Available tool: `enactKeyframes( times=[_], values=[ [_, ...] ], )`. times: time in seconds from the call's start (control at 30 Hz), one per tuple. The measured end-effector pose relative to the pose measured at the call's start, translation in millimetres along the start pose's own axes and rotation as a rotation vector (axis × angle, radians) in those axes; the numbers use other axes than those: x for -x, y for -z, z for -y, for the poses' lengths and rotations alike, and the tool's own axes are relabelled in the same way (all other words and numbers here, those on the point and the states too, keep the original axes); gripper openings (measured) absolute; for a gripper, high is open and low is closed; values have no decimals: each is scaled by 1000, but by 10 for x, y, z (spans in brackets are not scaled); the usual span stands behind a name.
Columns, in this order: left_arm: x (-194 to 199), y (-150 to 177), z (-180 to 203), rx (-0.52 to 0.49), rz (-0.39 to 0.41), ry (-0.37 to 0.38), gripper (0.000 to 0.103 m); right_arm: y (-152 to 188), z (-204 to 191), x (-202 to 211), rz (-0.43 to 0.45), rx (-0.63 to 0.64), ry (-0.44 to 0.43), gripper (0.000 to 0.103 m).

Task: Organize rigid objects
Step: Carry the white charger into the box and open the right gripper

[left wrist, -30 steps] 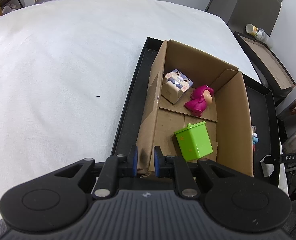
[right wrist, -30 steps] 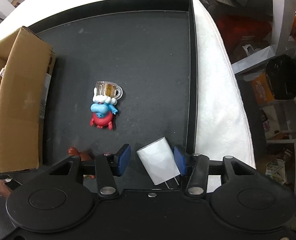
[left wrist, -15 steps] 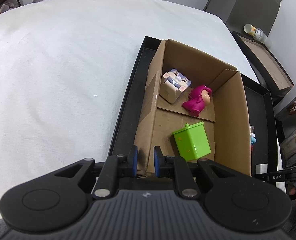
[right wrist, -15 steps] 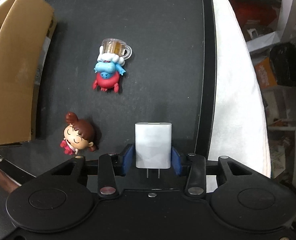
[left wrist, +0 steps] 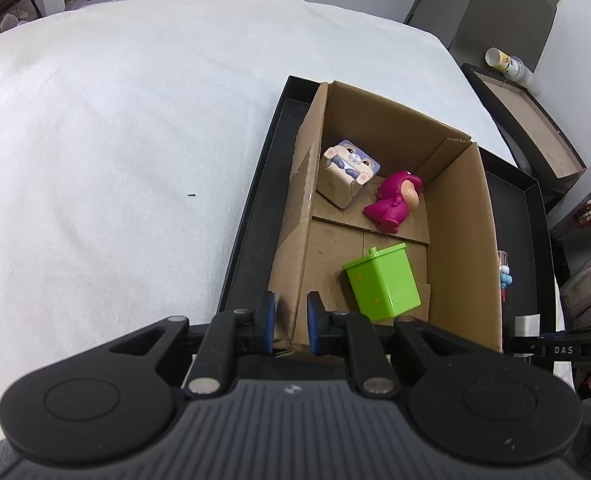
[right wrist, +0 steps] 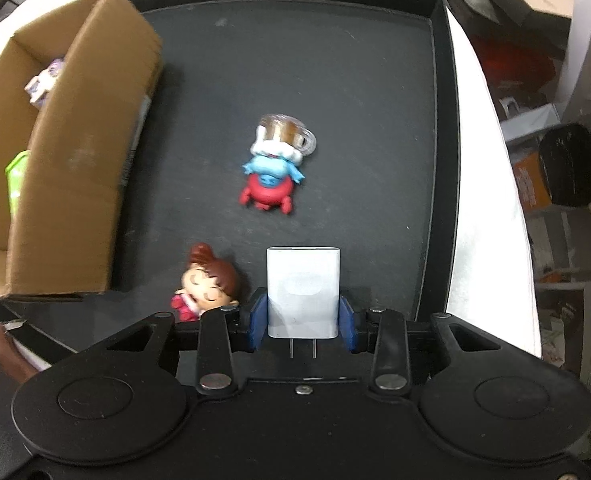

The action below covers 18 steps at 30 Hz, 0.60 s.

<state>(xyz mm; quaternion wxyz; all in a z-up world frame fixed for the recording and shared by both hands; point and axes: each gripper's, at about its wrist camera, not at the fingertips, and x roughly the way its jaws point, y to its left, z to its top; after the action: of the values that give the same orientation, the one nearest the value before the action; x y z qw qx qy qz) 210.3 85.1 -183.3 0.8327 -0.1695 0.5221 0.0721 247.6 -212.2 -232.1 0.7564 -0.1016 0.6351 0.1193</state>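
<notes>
Your left claw (left wrist: 289, 322) pinches the near-left wall of the cardboard box (left wrist: 461, 248), blue pads on either side of the board; the box sits in the black tray (left wrist: 251, 208) on the white-covered desk (left wrist: 115, 152) and holds a bunny cube (left wrist: 345, 170), a magenta figure (left wrist: 393, 202) and a green bin (left wrist: 381, 284). Your right claw (right wrist: 302, 322) grips a white charger (right wrist: 302, 292) by its sides, prongs pointing back at you, just above the tray floor. A brown-haired doll (right wrist: 207, 282) lies just left of the charger, and a blue-and-red figure with a mug (right wrist: 275, 168) lies farther out.
</notes>
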Motion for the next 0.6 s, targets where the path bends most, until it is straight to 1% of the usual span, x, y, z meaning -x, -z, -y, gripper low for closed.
enactKeyframes(
  times=[0.2,0.33,0.5,0.6],
  values=[
    [23,9,4,0,9,-2,15,17,-199,229,38,29,-10,36],
    [44,20,7,-1,16,-2,15,60,-240,406,75,51,-21,36],
    [52,30,7,0,20,-4,15,11,-409,624,123,75,-28,36],
    [61,32,-2,2,25,-1,14,-91,-448,703,147,89,-36,36]
  ],
)
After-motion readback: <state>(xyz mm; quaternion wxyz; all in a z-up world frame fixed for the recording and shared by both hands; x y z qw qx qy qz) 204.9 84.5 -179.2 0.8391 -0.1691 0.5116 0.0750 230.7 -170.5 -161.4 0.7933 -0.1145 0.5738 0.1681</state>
